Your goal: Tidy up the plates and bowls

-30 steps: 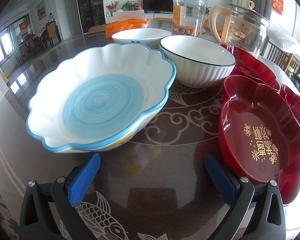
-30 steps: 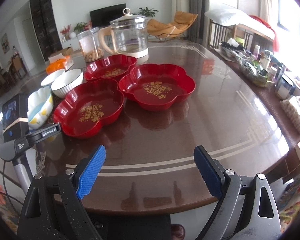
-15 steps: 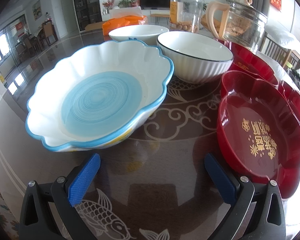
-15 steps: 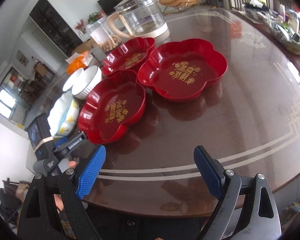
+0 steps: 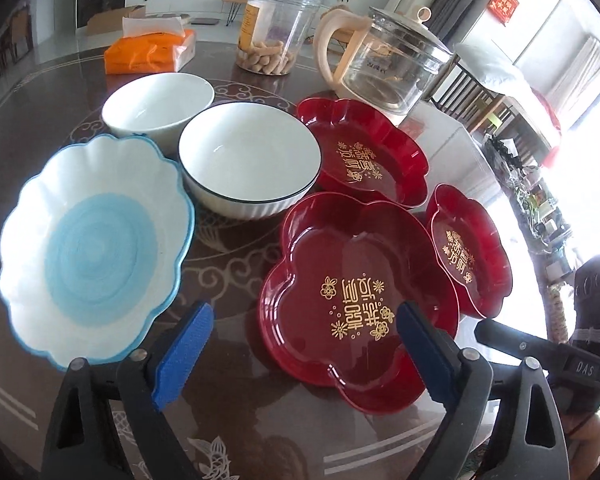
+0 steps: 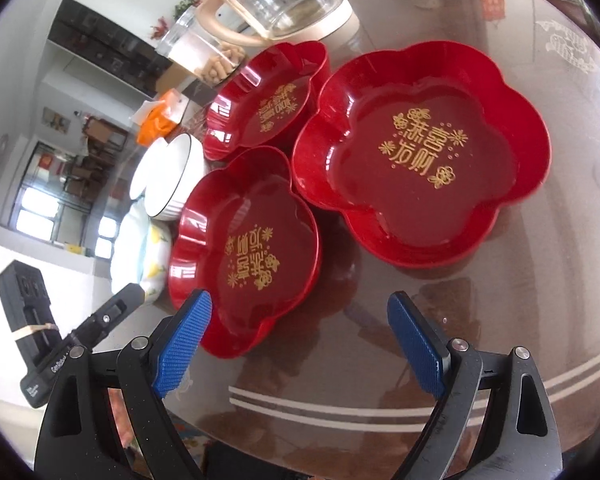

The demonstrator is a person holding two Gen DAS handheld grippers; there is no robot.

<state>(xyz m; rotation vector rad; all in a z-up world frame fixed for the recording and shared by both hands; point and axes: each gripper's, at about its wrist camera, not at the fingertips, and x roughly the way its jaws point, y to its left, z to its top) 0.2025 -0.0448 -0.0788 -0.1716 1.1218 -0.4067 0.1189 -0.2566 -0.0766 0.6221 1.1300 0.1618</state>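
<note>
Above the table [image 5: 236,432], both tools have risen and tipped downward since a second ago, so all dishes now show. Left tool [image 5: 302,354] has just been closing slightly, still wide, empty; right tool [image 6: 300,344] wide open, empty. Nearest red plate [image 5: 356,304] lies flat, unstacked; near-round, no clear long axis, gold lettering inverted.

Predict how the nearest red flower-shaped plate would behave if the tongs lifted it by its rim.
The nearest red plate looks like thin glossy plastic, so it is probably light and fairly rigid, though the rim may flex slightly. Its shiny, sloped scalloped rim could slip between the pads. Sitting on the polished table, it would likely slide rather than tip if nudged.
</note>
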